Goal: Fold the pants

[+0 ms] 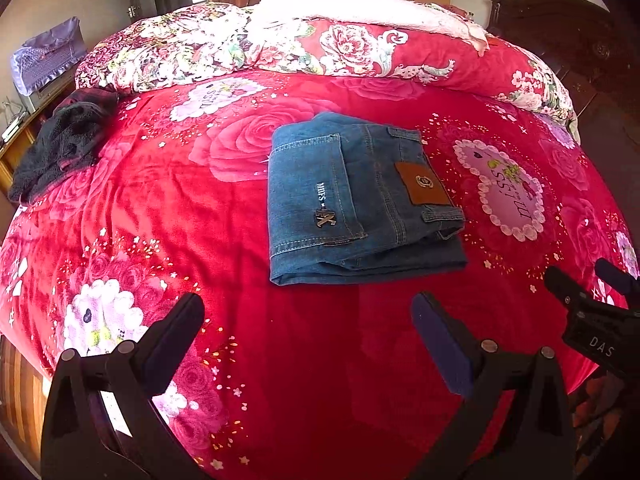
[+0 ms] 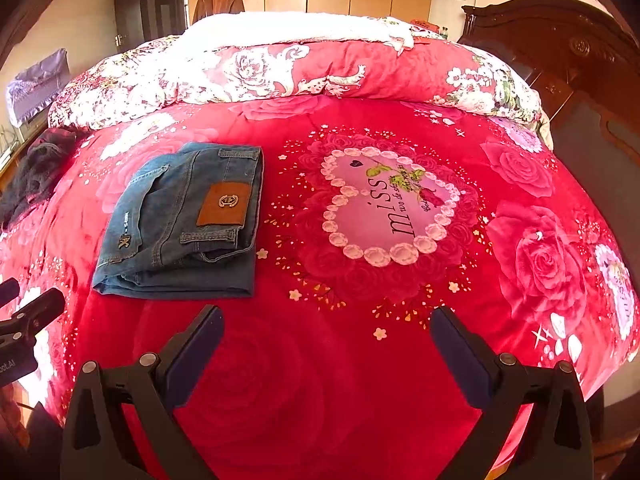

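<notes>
The blue jeans lie folded into a compact rectangle on the red floral bedspread, brown leather patch and back pocket facing up. They also show in the right wrist view, left of centre. My left gripper is open and empty, held above the bedspread just in front of the jeans. My right gripper is open and empty, in front and to the right of the jeans. The right gripper also shows at the right edge of the left wrist view. The left gripper shows at the left edge of the right wrist view.
A rolled floral quilt with a white blanket on it lies across the far side of the bed. A dark garment lies at the bed's far left. A dark wooden headboard stands to the right.
</notes>
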A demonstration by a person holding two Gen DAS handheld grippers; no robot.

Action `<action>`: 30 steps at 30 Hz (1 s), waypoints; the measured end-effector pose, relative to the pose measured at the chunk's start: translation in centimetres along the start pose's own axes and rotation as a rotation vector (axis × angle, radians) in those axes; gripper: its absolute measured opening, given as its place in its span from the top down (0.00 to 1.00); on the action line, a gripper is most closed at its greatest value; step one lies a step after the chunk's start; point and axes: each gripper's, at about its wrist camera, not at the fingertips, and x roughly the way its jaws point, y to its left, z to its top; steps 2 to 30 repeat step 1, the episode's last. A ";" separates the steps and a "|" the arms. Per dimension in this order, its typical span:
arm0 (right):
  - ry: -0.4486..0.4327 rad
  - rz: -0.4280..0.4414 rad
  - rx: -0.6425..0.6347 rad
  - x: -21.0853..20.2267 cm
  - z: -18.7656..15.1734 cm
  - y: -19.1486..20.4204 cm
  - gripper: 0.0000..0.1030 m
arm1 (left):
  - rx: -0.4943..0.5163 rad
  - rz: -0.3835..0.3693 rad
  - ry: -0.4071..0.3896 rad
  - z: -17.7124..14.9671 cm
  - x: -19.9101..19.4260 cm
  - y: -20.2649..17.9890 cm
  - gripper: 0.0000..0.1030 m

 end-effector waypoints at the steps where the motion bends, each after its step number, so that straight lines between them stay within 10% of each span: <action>1: 0.000 0.000 -0.001 0.0 0.0 0.0 0.00 | 0.004 -0.005 -0.003 0.0 0.0 -0.1 0.00; 30: 0.000 0.000 -0.001 0.0 0.0 0.0 0.00 | 0.004 -0.005 -0.003 0.0 0.0 -0.1 0.00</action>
